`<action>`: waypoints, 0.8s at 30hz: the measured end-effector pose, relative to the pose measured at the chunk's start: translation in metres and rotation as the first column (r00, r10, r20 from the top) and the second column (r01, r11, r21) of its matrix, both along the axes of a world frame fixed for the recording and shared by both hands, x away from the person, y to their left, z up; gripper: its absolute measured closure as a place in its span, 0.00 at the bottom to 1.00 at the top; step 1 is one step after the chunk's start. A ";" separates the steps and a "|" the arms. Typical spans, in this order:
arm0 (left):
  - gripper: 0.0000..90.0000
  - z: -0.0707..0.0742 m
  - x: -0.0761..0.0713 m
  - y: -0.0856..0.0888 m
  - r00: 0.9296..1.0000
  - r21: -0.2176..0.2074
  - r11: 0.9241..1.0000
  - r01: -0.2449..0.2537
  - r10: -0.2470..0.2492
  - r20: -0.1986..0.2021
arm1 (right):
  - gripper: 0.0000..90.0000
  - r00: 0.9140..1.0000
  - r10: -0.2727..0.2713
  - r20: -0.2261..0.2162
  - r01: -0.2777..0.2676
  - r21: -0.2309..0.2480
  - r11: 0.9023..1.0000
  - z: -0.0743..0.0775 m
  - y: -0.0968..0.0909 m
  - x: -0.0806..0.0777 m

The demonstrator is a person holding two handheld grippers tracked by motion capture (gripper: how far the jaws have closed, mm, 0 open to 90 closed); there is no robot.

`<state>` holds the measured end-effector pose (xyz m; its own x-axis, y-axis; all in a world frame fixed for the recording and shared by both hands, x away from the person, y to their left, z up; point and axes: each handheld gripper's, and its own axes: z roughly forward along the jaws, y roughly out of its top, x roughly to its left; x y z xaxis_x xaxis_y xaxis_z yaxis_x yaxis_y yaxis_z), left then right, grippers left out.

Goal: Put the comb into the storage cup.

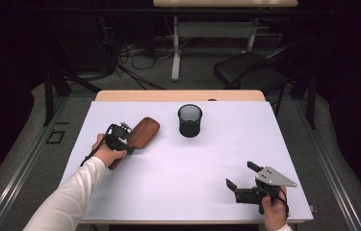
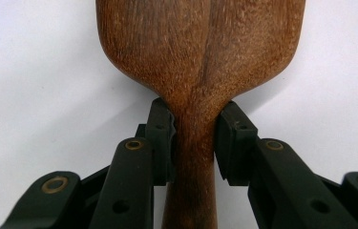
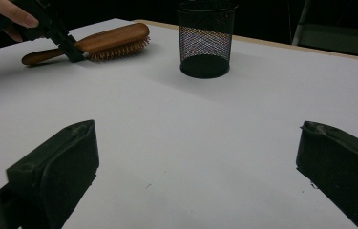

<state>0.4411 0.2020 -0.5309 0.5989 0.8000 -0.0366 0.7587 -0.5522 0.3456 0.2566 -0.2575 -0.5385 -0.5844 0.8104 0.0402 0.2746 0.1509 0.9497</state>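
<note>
A wooden hairbrush (image 1: 145,130) lies bristles down on the white table (image 1: 178,163), left of centre, its head pointing toward the far right. My left gripper (image 1: 128,145) is shut on its narrow neck, and in the left gripper view both pads (image 2: 163,140) press the brown handle of the hairbrush (image 2: 200,52) from either side. From the right gripper view, the hairbrush (image 3: 112,40) and the left gripper (image 3: 67,47) show at the far left. A black mesh cup (image 1: 189,120) (image 3: 206,38) stands upright at the back centre. My right gripper (image 1: 241,174) (image 3: 198,143) is open near the front right, holding nothing.
The table's wooden far edge (image 1: 178,95) shows behind the white sheet. Beyond it stand a dark chair (image 1: 245,67) and another desk (image 1: 216,29), with cables (image 1: 135,57) on the floor. Bare table surface lies between the two grippers.
</note>
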 end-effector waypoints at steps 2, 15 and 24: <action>0.79 0.000 0.000 0.001 1.000 -0.003 1.000 0.002 -0.002 0.000 | 0.00 1.000 0.001 -0.001 -0.001 0.000 1.000 0.000 0.000 0.000; 0.80 0.003 -0.001 0.000 1.000 -0.020 1.000 -0.004 0.004 -0.005 | 0.00 1.000 0.000 -0.003 0.000 -0.001 1.000 0.000 0.000 0.000; 0.80 0.004 0.000 0.002 1.000 -0.039 0.999 -0.008 0.007 -0.007 | 0.00 1.000 -0.003 -0.006 0.003 -0.001 1.000 0.000 -0.001 0.000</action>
<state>0.4406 0.2038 -0.5272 0.5927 0.8023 -0.0715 0.7650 -0.5330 0.3615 0.2568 -0.2580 -0.5388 -0.5817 0.8123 0.0424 0.2803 0.1514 0.9479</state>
